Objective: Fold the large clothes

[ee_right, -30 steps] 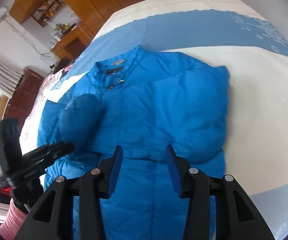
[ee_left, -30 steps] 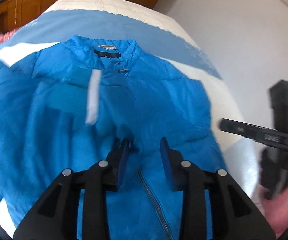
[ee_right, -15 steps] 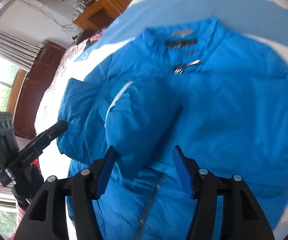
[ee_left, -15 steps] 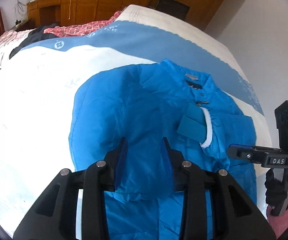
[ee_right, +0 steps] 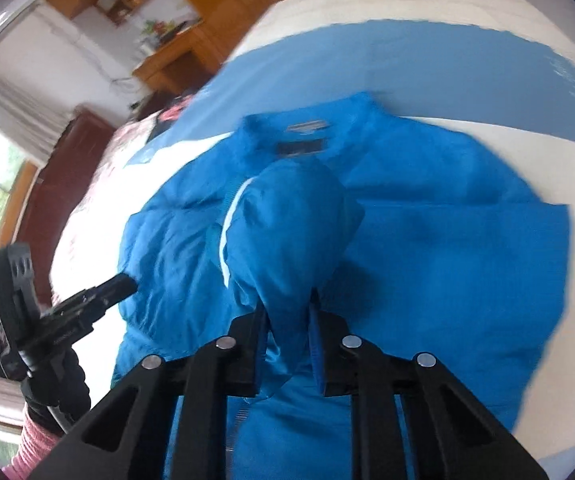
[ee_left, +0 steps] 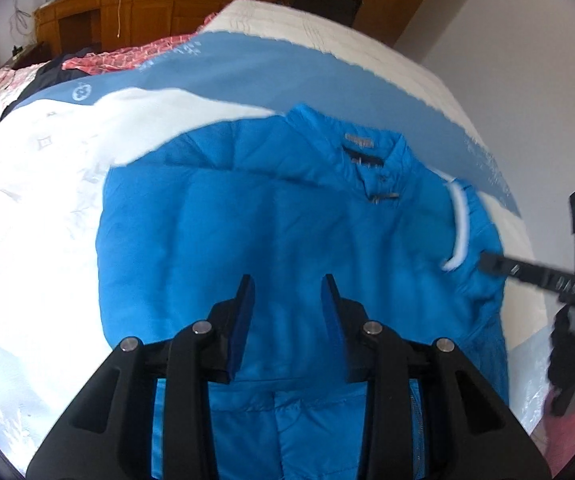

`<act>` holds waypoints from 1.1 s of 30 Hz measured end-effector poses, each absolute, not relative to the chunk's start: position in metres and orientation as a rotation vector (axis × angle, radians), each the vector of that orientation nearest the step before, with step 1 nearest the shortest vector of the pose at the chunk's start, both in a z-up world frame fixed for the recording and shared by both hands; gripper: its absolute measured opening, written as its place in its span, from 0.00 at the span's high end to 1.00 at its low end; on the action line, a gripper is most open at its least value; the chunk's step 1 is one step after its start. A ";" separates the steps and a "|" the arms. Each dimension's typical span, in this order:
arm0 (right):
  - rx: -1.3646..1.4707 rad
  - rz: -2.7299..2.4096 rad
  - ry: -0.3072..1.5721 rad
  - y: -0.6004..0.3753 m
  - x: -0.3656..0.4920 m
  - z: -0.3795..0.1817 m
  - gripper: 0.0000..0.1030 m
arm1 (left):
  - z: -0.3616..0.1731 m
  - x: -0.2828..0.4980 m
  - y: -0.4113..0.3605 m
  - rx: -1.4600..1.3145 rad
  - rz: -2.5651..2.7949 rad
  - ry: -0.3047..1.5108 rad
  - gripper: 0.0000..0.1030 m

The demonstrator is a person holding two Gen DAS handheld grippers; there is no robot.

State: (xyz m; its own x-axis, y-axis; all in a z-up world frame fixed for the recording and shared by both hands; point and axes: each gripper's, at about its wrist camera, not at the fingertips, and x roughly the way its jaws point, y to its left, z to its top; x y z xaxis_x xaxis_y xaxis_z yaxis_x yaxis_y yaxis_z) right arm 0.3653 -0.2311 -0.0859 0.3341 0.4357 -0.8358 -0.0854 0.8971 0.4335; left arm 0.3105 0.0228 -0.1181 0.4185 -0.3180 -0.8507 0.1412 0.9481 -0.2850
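**Q.** While clenched on the puffy bright blue sleeve (ee_right: 287, 216), held by what, and where?

**A.** Pinched between the jaws of the right gripper (ee_right: 287, 312) and raised above the chest of the bright blue quilted puffer jacket (ee_left: 247, 232). White cuff lining (ee_right: 227, 232) turned outward. Jacket itself spread front-up on the bed with the white and blue bedspread (ee_left: 47, 184), stand-up collar (ee_left: 367, 148) toward the far end.

**Q.** And the left gripper (ee_left: 287, 292)?

**A.** Jaws apart, grasping nothing. Poised over the lower body of the jacket, apparently without pressing on it.

**Q.** Likeliest failure from here?

**A.** Probably slippage, given a slick shell, springy filling, and seemingly only a small pinch of cloth between the clenched jaws. If dropped short, likely to land bunched rather than flat across the chest.

**Q.** Other hazards?

**A.** Dragging the whole garment sideways across the bedspread if pulled too far, with nothing pinning it down. Skewing the straight side edge opposite as a result. Springing back of the padded sleeve once released, unless pressed flat. Possibly catching on the small metal clasp (ee_left: 385, 197) just below the collar. Better guarded against by lowering the free jaws onto the body before laying the sleeve across.
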 end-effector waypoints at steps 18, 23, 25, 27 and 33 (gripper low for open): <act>0.038 0.283 1.161 -0.186 0.363 -0.073 0.49 | -0.129 0.323 0.018 -0.095 -0.134 1.186 0.65; -0.060 0.198 1.218 -0.161 0.387 -0.105 0.44 | -0.140 0.335 0.026 -0.110 -0.107 1.216 0.66; -0.085 0.160 1.232 -0.162 0.391 -0.111 0.62 | -0.144 0.340 0.026 -0.122 -0.104 1.223 0.66; -0.092 0.142 1.224 -0.168 0.392 -0.112 0.70 | -0.145 0.343 0.027 -0.138 -0.097 1.227 0.66; 0.153 0.224 1.183 -0.222 0.377 -0.087 0.82 | -0.145 0.347 0.024 -0.123 -0.086 1.221 0.66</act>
State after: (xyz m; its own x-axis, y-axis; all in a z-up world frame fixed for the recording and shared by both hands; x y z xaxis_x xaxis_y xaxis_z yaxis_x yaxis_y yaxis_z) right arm 0.3766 -0.2220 -0.0870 0.3600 0.2528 -0.8981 -0.0927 0.9675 0.2352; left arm 0.3471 0.0236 -0.1451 0.3407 -0.1320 -0.9309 -0.0005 0.9901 -0.1406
